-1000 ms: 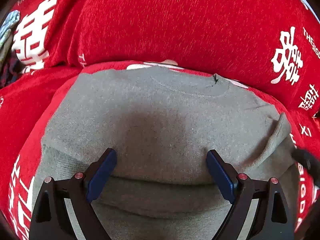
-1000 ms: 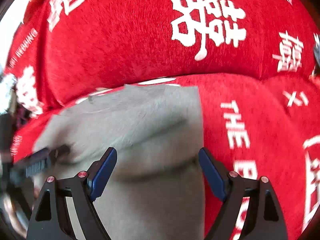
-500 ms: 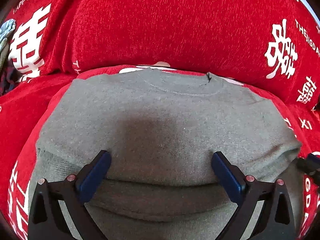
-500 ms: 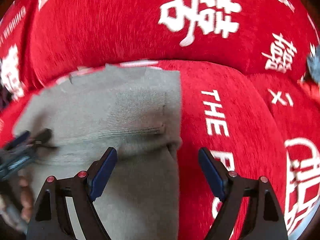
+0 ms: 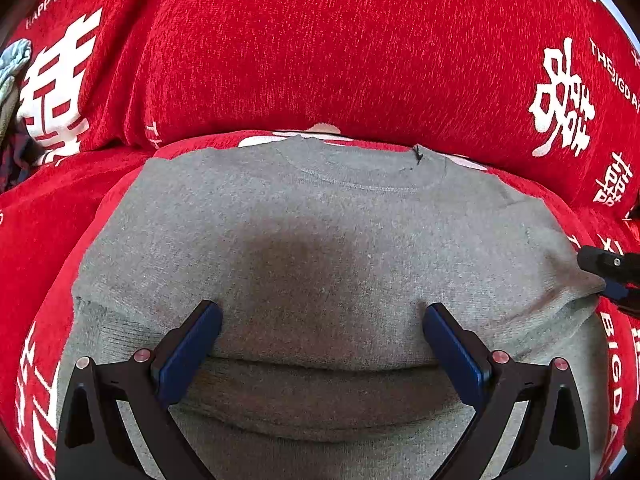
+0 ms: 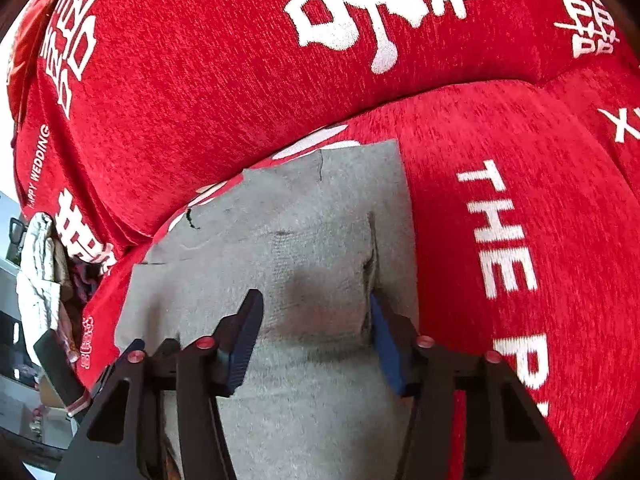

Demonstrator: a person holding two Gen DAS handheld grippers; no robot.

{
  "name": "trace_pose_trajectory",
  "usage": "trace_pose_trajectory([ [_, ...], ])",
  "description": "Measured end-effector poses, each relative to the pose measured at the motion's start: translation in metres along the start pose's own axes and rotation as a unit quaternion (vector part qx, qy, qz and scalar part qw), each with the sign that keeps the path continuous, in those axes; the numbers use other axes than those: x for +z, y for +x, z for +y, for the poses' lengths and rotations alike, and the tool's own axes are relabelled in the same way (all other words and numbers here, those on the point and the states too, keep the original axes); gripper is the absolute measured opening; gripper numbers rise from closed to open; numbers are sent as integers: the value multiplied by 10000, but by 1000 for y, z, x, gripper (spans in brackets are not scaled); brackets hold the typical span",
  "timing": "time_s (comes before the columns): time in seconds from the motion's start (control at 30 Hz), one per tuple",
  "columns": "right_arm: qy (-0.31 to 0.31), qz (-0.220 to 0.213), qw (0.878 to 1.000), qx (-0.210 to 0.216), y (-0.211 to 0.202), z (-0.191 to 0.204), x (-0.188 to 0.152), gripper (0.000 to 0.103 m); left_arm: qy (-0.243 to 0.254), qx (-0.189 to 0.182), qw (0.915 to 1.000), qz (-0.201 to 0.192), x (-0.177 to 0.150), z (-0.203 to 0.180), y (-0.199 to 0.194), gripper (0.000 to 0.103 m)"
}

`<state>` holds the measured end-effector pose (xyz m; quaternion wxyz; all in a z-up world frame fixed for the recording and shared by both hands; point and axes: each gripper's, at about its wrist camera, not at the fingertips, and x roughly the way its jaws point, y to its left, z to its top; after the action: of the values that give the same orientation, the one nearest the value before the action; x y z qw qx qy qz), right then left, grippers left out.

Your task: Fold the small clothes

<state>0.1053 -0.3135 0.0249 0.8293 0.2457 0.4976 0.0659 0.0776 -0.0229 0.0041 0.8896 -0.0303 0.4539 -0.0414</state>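
Here, a grey sweater lies on a red sofa cover. My left claw hovers spread wide above it; my right claw pinches its folded side. Next, likely lay that fold flat.

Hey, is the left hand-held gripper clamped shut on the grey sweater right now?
No, the left hand-held gripper stands wide open, its two blue pads far apart over the grey sweater.
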Motion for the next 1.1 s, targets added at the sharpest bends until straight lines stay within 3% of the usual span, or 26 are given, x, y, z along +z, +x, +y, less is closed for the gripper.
trace_pose_trajectory([
  [0.07, -100, 45, 9999, 36, 6, 2, 3, 43, -1, 3, 10000, 1, 0, 0, 0, 101],
  [0.1, -146, 131, 9998, 48, 11, 3, 3, 32, 4, 6, 10000, 5, 1, 0, 0, 101],
  [0.13, -205, 270, 9994, -17, 20, 5, 4, 14, 5, 4, 10000, 7, 1, -1, 0, 101],
  [0.17, -308, 317, 9988, -212, 26, 7, 3, 8, -3, -8, 10000, 5, 1, -1, 0, 101],
  [0.37, -598, -433, 9957, -565, 3, 12, -4, 7, -273, -369, 9989, -119, 1, 10, -5, 101],
  [0.5, -707, -372, 9939, -760, 15, 6, -13, 6, -174, -278, 9994, -78, 1, 6, -3, 101],
  [0.8, -425, -997, 9884, -1060, -3, 1, -26, 6, -275, -469, 9985, -88, 3, 13, -7, 101],
  [0.9, -527, -874, 9881, -1149, 1, 4, -23, 8, -257, -464, 9985, 119, 10, 13, -11, 101],
  [1.0, -755, -740, 9864, -1255, -1, 12, -18, 23, -345, -669, 9972, -41, 17, 23, -32, 101],
  [1.07, -707, -886, 9835, -1408, -14, 14, -20, 36, -395, -890, 9951, -138, 23, 33, -45, 101],
  [1.1, -665, -1011, 9820, -1453, -21, 15, -21, 52, -380, -881, 9952, -173, 25, 35, -47, 101],
])
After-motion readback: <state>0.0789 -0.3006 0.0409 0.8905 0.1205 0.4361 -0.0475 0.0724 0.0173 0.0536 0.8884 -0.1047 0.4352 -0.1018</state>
